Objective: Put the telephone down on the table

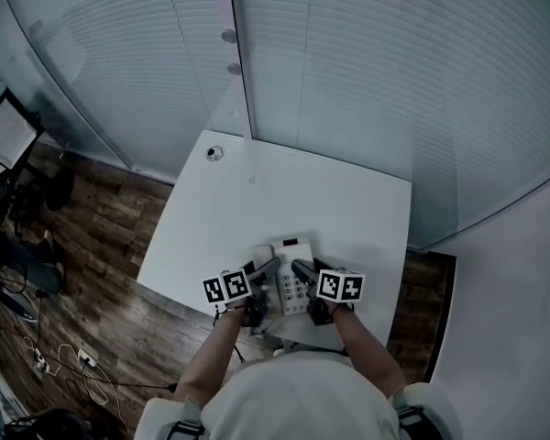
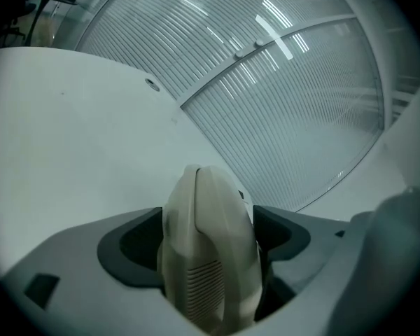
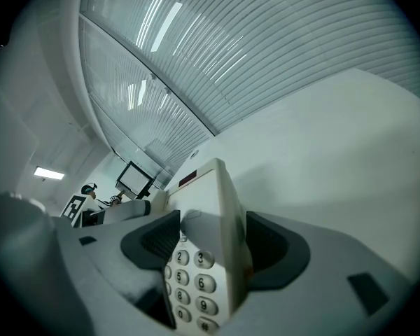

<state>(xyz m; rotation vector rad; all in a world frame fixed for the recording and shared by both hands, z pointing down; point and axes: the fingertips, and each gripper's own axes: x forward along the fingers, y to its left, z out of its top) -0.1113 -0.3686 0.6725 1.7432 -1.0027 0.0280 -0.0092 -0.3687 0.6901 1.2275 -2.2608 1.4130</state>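
Observation:
A cream desk telephone point(image 1: 289, 262) with a number keypad is at the near edge of the white table point(image 1: 339, 200), held from both sides. My left gripper point(image 1: 270, 269) is shut on its handset point(image 2: 210, 250), which fills the gap between the dark jaws. My right gripper point(image 1: 300, 270) is shut on the telephone's right side, where the keypad point(image 3: 196, 285) and the body's edge point(image 3: 227, 208) sit between the jaws. I cannot tell whether the telephone rests on the tabletop or hangs just above it.
A small round cap point(image 1: 214, 152) sits at the table's far left corner. Glass walls with blinds point(image 1: 348, 53) stand behind the table. On the wooden floor point(image 1: 101, 246) to the left are a monitor point(image 1: 7, 134) and cables point(image 1: 64, 360).

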